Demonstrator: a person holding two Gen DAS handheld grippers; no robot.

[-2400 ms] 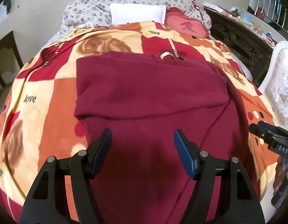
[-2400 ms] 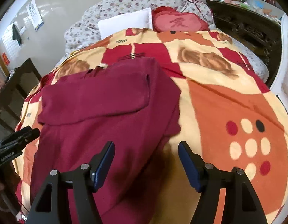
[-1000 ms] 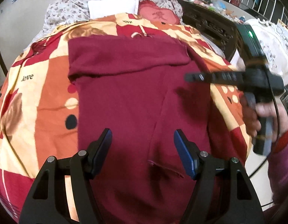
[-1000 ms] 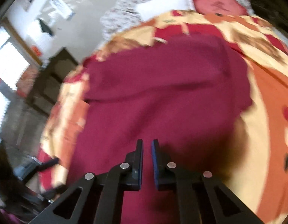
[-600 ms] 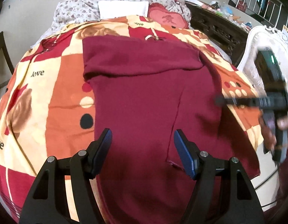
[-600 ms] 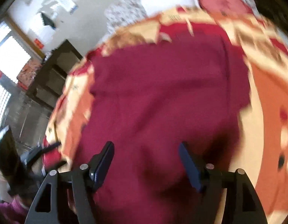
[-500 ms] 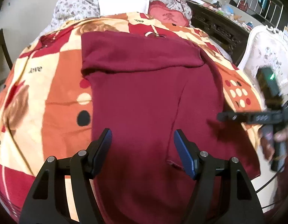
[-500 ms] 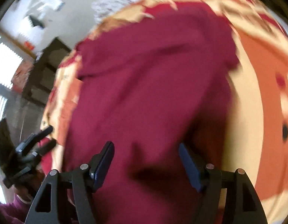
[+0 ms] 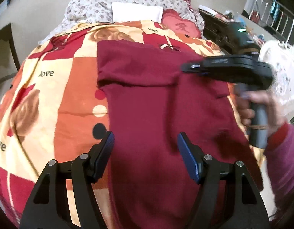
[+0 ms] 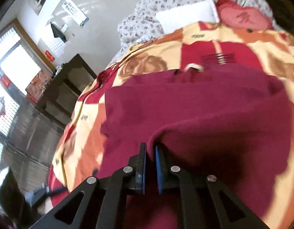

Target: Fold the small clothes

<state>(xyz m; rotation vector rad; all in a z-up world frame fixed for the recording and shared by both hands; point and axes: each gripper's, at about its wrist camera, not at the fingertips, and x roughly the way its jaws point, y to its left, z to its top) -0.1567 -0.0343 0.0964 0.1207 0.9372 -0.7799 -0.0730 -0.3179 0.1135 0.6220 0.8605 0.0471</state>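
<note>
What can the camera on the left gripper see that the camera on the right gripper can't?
Only the left wrist view shows the person's hand holding the right gripper's handle, and the left gripper open above the dark red garment. Only the right wrist view shows the right gripper pinching a raised fold of that garment, plus a window. Both show the patterned blanket and white pillow.

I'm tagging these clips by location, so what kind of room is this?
Most likely a home bedroom. A bed covered by an orange, red and cream patterned blanket fills the view, with a white rectangular pillow and a red heart-shaped cushion at its head, and dark carved wooden furniture beside it.
</note>
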